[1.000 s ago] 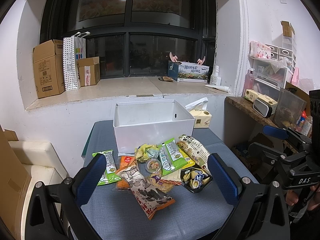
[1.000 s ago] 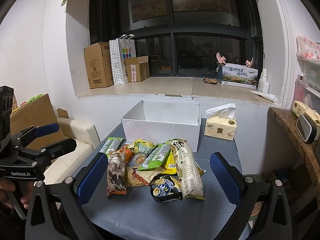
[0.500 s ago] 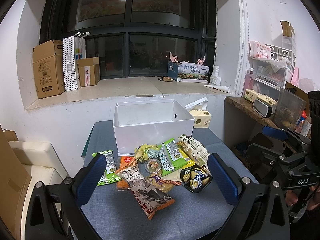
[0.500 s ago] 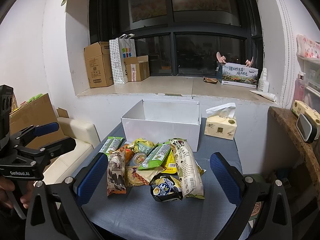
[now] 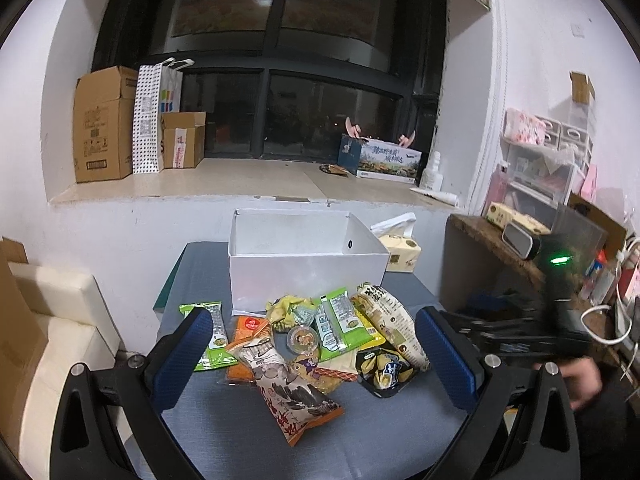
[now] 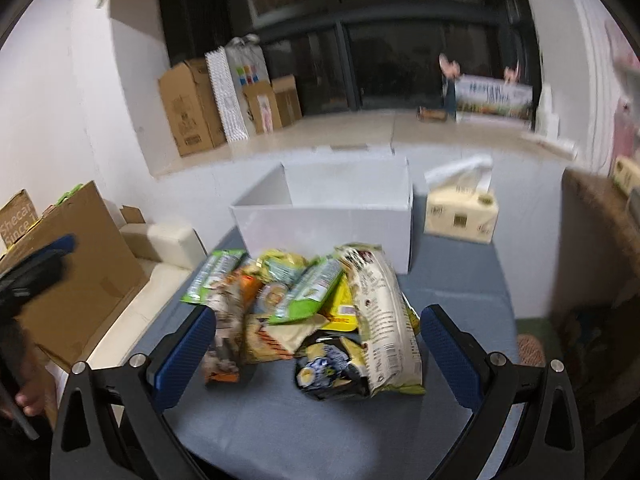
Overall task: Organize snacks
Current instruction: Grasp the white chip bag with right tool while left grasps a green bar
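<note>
White box (image 5: 308, 268) holds nothing visible; snack packets (image 5: 320, 332) lie before it.

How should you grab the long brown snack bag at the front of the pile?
Take the long brown snack bag at its near end, coming from the front. That end lies flat on the grey table, clear of the other packets, while its far end is tucked into the pile.

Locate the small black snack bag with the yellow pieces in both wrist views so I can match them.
Left wrist view: the black snack bag lies at the right front of the snack pile, below the long beige bag.
Right wrist view: the black snack bag lies front and center, left of the long beige bag.
Shared landmark: the white box behind the pile.
</note>
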A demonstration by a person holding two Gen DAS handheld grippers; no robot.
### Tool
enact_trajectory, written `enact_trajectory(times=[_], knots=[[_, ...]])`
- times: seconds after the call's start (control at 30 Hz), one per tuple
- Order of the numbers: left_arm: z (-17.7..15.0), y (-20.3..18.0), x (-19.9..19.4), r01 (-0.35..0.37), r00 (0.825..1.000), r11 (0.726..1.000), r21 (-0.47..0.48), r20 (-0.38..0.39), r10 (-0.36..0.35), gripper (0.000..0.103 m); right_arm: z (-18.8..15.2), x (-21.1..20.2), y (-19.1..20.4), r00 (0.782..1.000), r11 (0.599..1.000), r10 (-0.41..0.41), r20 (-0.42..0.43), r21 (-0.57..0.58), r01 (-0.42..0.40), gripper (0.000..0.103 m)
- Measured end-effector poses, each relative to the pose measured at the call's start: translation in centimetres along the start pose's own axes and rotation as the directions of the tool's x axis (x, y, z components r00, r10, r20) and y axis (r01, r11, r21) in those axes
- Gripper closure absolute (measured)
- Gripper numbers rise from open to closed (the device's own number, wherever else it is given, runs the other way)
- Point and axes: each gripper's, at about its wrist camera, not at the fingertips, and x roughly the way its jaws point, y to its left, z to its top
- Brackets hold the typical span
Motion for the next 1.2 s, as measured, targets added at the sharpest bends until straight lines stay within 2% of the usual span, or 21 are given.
enact_trajectory(times=[0.1, 0.17, 0.3, 0.37, 0.4, 0.47, 0.5, 0.53, 0.63, 0.7, 0.8, 0.9, 0.97, 1.03, 1.13, 1.2], knots=[[-0.1, 0.7, 0.1, 0.001, 1.000, 1.000, -0.020, -0.002, -0.001, 0.000, 0.3, 4.7, -2.6, 0.995, 0.997, 0.055, -0.089, 0.050, -0.050, 0.000], [-0.2, 1.1, 0.2, 0.020, 1.000, 0.999, -0.028, -0.009, -0.020, 0.000, 0.4, 7.2, -4.0, 0.988, 0.996, 0.060, -0.143, 0.078, -0.049, 0.000], [-0.4, 2.0, 0.5, 0.032, 0.999, 0.998, -0.047, -0.028, -0.033, 0.000, 0.1, 11.4, -5.8, 0.972, 0.989, 0.111, -0.209, 0.118, -0.087, 0.001], [-0.5, 2.2, 0.5, 0.026, 0.999, 0.998, -0.048, -0.031, -0.028, 0.000, -0.5, 13.5, -6.4, 0.957, 0.988, 0.114, -0.267, 0.129, -0.082, 0.010], [-0.6, 2.3, 0.6, 0.024, 0.999, 0.999, -0.049, -0.034, -0.026, 0.000, -1.0, 14.5, -6.5, 0.951, 0.991, 0.086, -0.296, 0.120, -0.053, 0.020], [-0.7, 2.3, 0.7, 0.023, 0.999, 0.998, -0.053, -0.036, -0.025, 0.000, -1.2, 14.3, -5.9, 0.961, 0.999, 0.018, -0.276, 0.040, -0.007, 0.038], [-0.8, 2.4, 0.8, 0.024, 0.999, 0.998, -0.056, -0.038, -0.026, 0.000, -1.2, 14.2, -5.9, 0.960, 0.999, 0.012, -0.279, 0.034, -0.003, 0.048], [-0.8, 2.4, 0.8, 0.023, 0.999, 0.998, -0.059, -0.040, -0.025, 0.000, -1.3, 14.0, -6.1, 0.960, 0.998, 0.029, -0.278, 0.060, -0.013, 0.056], [-1.1, 2.6, 1.2, 0.019, 0.998, 0.998, -0.064, -0.052, -0.022, 0.000, -1.4, 13.0, -6.8, 0.962, 0.995, 0.063, -0.267, 0.097, -0.038, 0.069], [-1.2, 2.7, 1.4, 0.010, 0.998, 0.998, -0.059, -0.058, -0.013, 0.000, -1.5, 12.0, -6.7, 0.968, 0.997, 0.043, -0.248, 0.069, -0.027, 0.069], [-1.6, 3.2, 1.9, 0.003, 0.998, 0.998, -0.060, -0.070, -0.007, 0.000, -1.3, 8.6, -6.7, 0.983, 0.993, 0.079, -0.167, 0.095, -0.064, 0.070], [-1.9, 4.8, 3.8, -0.021, 0.994, 0.997, -0.078, -0.111, 0.012, 0.000, -0.8, 4.9, -5.7, 0.993, 0.994, 0.072, -0.089, 0.089, -0.064, 0.070], [-2.0, 6.3, 5.7, -0.061, 0.988, 0.993, -0.096, -0.147, 0.046, 0.000, -1.0, 1.9, -4.9, 0.996, 0.993, 0.082, -0.019, 0.088, -0.080, 0.070], [-1.9, 8.1, 8.2, -0.115, 0.977, 0.986, -0.119, -0.195, 0.090, 0.000, -1.4, -1.0, -4.1, 0.995, 0.990, 0.094, 0.040, 0.100, -0.097, 0.070], [-1.6, 11.6, 13.4, -0.171, 0.948, 0.968, -0.185, -0.299, 0.111, 0.000, -1.8, -3.7, -3.1, 0.991, 0.990, 0.093, 0.093, 0.098, -0.102, 0.070], [-1.5, 13.6, 17.6, -0.242, 0.913, 0.955, -0.171, -0.372, 0.164, 0.001, -2.0, -4.9, -2.2, 0.991, 0.993, 0.074, 0.109, 0.088, -0.084, 0.070]])
